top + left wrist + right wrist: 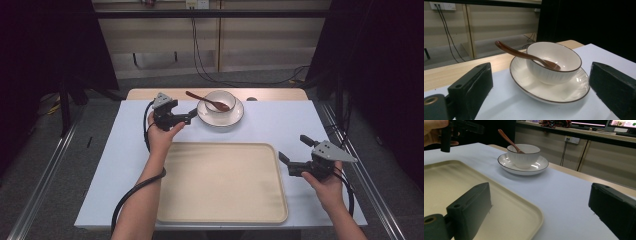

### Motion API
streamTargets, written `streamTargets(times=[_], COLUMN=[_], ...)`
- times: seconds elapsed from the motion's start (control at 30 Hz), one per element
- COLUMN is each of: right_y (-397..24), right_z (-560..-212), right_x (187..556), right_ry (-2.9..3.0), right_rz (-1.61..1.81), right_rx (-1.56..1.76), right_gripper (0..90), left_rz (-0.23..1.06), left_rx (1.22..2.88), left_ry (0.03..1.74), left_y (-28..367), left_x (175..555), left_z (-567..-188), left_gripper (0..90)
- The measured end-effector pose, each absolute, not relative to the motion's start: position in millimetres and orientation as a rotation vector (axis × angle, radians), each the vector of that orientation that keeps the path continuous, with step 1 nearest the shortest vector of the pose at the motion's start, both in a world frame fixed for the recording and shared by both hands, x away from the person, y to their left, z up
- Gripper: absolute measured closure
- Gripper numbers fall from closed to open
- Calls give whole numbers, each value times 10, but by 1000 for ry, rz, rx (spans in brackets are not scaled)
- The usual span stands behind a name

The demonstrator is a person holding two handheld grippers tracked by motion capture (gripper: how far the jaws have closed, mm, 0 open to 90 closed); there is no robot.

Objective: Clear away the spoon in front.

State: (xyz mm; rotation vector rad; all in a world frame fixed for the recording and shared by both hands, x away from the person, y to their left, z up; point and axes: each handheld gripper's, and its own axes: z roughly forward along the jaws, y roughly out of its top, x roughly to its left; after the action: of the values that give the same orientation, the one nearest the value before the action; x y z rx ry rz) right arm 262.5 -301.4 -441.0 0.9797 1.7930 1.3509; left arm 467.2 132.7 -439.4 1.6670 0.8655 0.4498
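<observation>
Bowl [220, 100] sits on a white plate [237, 117] at the far middle of the table [280, 125], with a brown spoon [206, 100] resting in it, handle leaning out over the rim toward the left. Left claw [194, 114] hovers just beside the plate's left edge, its jaws spread with nothing between them, and its own view looks straight at the bowl [554, 62] and plate [524, 80]. Right claw [296, 148] hangs at the right edge of the beige tray [220, 182], well apart from the bowl, jaws spread wide and empty.
</observation>
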Motion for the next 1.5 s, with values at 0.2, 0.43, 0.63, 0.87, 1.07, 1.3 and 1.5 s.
streamTargets(times=[0.2, 0.43, 0.63, 0.87, 1.07, 1.3, 1.5], right_y=[-2998, -3002, -3000, -2999, -3002, -3002, -3002], right_z=[-4416, -4421, -4421, -4417, -4415, -4411, -4410], right_x=[2616, 2619, 2618, 2616, 2613, 2611, 2609], right_ry=[1805, 1812, 1816, 1809, 1816, 1810, 1810], right_rz=[1347, 1354, 1360, 1362, 1365, 1367, 1370], right_rx=[973, 968, 964, 961, 960, 955, 951], right_gripper=[42, 40, 40, 42, 41, 41, 42], left_rz=[449, 447, 460, 449, 445, 429, 427], left_rx=[1658, 1655, 1670, 1670, 1664, 1656, 1638], left_ry=[898, 927, 941, 989, 995, 1002, 1001], left_y=[1279, 1240, 1215, 1174, 1136, 1131, 1121], left_x=[4779, 4874, 4946, 5018, 5067, 5109, 5140], left_z=[-4426, -4469, -4479, -4510, -4527, -4541, -4558], left_gripper=[66, 80, 112, 161, 235, 331, 394])
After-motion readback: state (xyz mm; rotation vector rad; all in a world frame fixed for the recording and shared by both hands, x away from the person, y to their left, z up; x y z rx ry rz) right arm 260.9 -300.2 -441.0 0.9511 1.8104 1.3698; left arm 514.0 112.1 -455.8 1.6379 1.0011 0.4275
